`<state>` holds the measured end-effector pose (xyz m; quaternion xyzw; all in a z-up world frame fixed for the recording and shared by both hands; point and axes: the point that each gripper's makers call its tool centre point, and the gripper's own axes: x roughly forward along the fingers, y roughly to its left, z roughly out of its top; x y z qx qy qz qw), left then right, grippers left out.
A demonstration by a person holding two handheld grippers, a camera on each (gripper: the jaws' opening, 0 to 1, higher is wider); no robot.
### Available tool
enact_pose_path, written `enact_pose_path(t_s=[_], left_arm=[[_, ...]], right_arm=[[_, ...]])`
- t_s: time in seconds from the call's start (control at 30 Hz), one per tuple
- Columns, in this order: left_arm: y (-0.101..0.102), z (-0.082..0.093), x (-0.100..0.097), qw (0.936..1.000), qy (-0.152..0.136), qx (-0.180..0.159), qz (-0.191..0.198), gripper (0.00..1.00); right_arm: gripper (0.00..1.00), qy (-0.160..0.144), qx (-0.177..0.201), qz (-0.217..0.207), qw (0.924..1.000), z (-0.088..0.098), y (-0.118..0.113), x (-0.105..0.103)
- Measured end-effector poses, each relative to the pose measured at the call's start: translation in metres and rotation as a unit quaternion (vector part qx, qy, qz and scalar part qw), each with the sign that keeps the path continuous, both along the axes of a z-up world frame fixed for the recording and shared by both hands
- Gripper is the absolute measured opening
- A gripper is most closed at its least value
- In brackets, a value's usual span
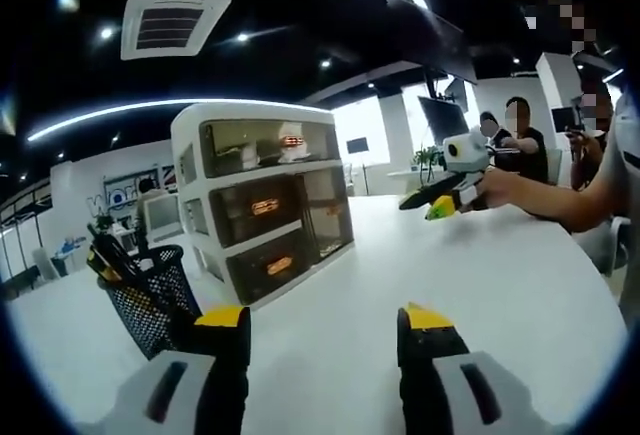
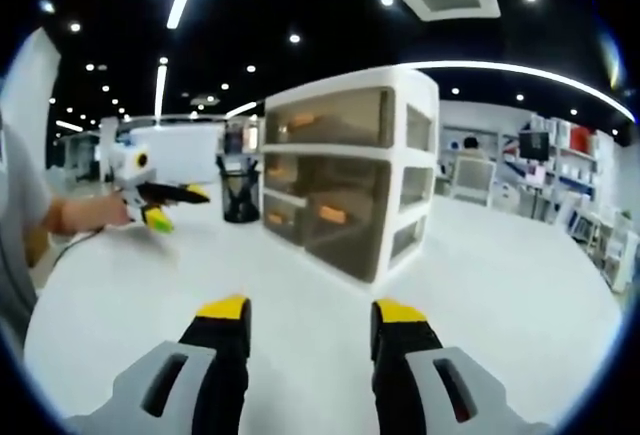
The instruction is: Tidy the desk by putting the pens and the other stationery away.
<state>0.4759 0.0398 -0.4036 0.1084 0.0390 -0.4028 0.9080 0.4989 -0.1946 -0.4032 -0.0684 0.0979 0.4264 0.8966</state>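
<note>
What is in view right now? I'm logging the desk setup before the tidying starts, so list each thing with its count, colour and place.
Drawer unit: one, white frame with three smoky see-through drawers, standing on the desk; orange items show dimly inside.
Pen holder: one, black mesh, beside the drawer unit, with pens standing in it.
Desk: one, white, under everything.
Ceiling vent: one, white, overhead.
People: several, seated beyond the desk's far edge in the left gripper view.
Left gripper: black jaws with yellow tips, apart, holding nothing, above the desk.
Right gripper: same colours, jaws apart, holding nothing, facing the drawer unit.
</note>
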Motion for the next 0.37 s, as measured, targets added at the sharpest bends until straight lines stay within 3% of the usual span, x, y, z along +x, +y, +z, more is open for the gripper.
enact_pose_path(t_s=[0.37], left_arm=[[0.0017,0.0010,0.0007,0.9999,-0.007,0.009,0.005,0.59]], right_arm=[[0.45,0.002,-0.006,0.002,1.0000,-0.0020,0.0020,0.0001]])
